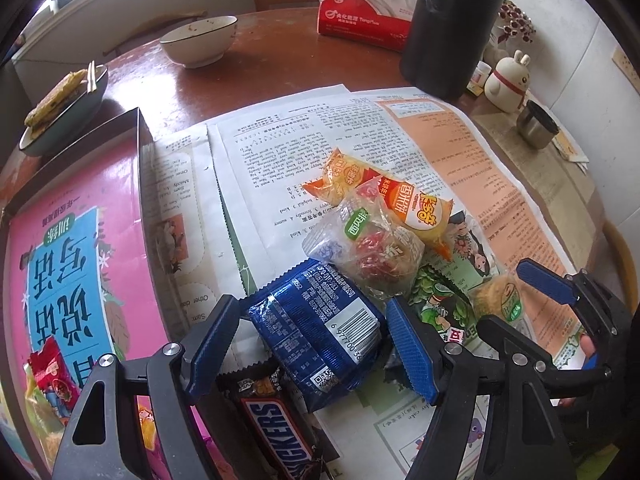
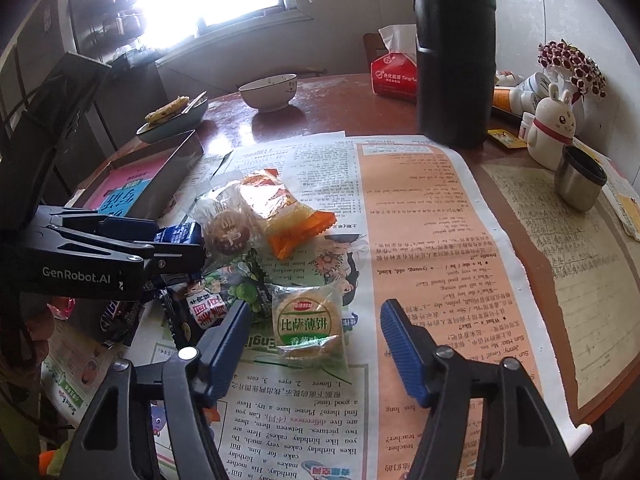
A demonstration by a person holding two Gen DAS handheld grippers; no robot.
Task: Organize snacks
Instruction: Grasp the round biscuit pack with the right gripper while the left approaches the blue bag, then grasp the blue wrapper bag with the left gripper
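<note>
A round brown wooden table (image 2: 328,92) carried everything, and most of it lay under spread printed newspaper sheets (image 2: 420,240). At the table's left edge sat a shallow dark cardboard box with a pink and blue printed lining (image 1: 80,240), with a few small snack packets in its near corner. A tall black plastic flask (image 2: 454,52) stood at the far side, a red tissue box (image 1: 362,20) behind it and a white ceramic bowl (image 1: 199,40) to the left.

The snacks lay heaped on the newspaper: an orange and yellow wrapped snack (image 1: 380,196), a clear-wrapped round pastry (image 1: 372,248), a dark blue foil biscuit packet (image 1: 320,336), a brown Snickers bar (image 1: 276,428) and a small clear packet of round crackers with a green label (image 2: 310,324).

The left gripper (image 1: 310,344) stood spread around the blue packet, its fingers either side without clearly pressing it. The right gripper (image 2: 316,348) was unclenched, its fingers flanking the cracker packet, apart from it.
</note>
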